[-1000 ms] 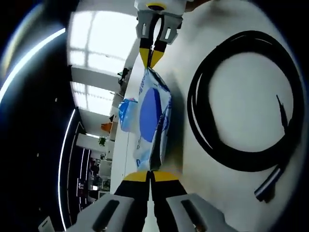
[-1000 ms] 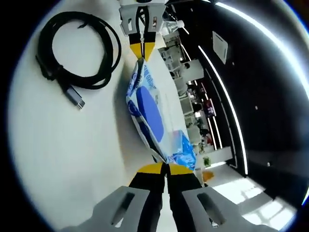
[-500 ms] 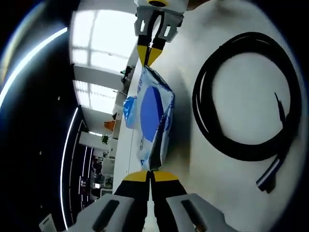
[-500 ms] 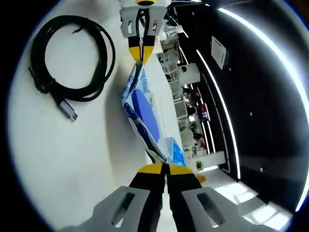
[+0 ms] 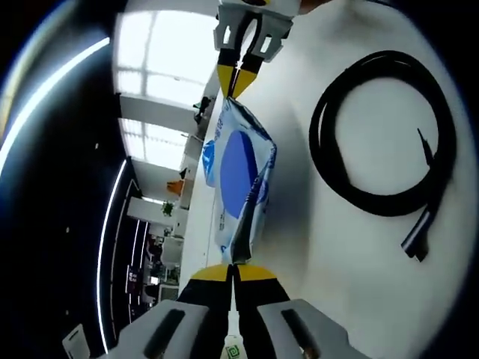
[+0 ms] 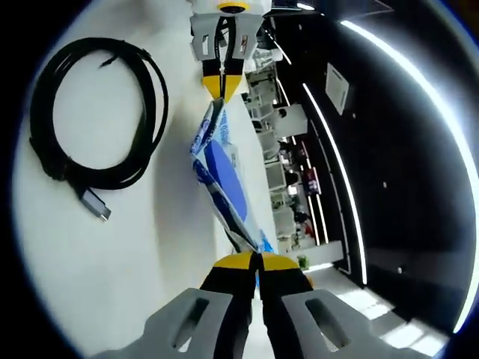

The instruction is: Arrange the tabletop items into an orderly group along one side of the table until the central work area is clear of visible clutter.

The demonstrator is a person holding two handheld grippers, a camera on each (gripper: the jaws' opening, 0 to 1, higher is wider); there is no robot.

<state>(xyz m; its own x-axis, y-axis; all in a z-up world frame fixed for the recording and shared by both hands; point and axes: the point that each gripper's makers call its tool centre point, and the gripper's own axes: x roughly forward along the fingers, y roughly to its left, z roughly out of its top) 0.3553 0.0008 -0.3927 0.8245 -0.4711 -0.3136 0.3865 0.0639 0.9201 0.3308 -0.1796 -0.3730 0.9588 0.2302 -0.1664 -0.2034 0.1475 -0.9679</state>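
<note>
Across white table (image 5: 359, 284): coiled black cable (image 5: 382, 134) at 2 o'clock in left gripper view, not yet grouped. Blue-and-white pouch (image 5: 241, 179) centre, lifted off surface, soft, creased. Your left gripper (image 5: 233, 271) pinches its 6 o'clock end, right gripper (image 6: 251, 259) clamped on opposite end. Placement remains.

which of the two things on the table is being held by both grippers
The blue and white wipes pack, pinched at opposite ends by the left gripper and right gripper. The coiled black cable lies untouched on the white table.
</note>
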